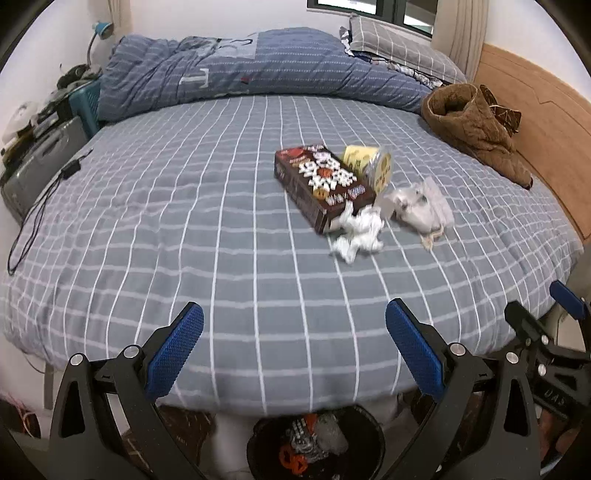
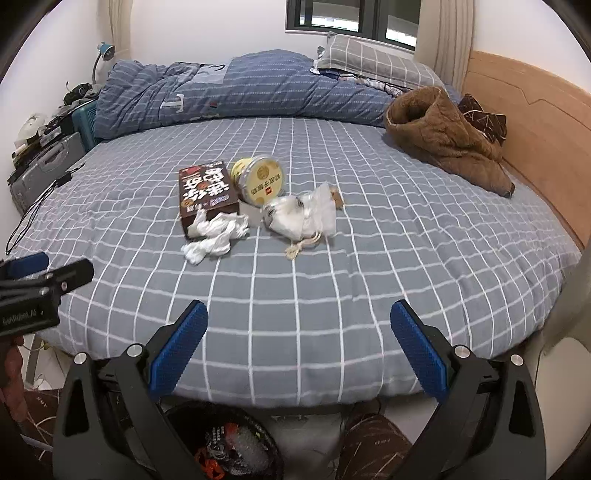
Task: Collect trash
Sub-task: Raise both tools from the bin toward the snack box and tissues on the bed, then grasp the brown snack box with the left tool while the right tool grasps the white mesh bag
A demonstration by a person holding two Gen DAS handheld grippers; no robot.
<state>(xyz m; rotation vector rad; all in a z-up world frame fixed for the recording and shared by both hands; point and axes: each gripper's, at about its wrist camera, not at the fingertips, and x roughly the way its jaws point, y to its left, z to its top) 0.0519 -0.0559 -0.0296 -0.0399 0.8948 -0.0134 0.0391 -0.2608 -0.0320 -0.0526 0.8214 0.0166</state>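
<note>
1. left gripper [image 1: 294,314]: black angular frame arms, triangular cutouts, silver round screws at the pivots.
2. Its fingers [image 1: 177,350]: blue pads with fine knurled texture.
3. right gripper [image 2: 299,312]: same build, black frame, silver screws, blue textured pads.
4. Seen beside the right gripper, the left one's black body carries small white lettering, too blurred to read.

We see a big bed [image 2: 295,295] with a gray checked sheet. A blue quilt [image 2: 236,88] lies by the white wall [image 2: 207,29]. A window [image 2: 351,18] sits above a gray pillow [image 2: 373,59]. The headboard [image 2: 535,110] is wood.
</note>
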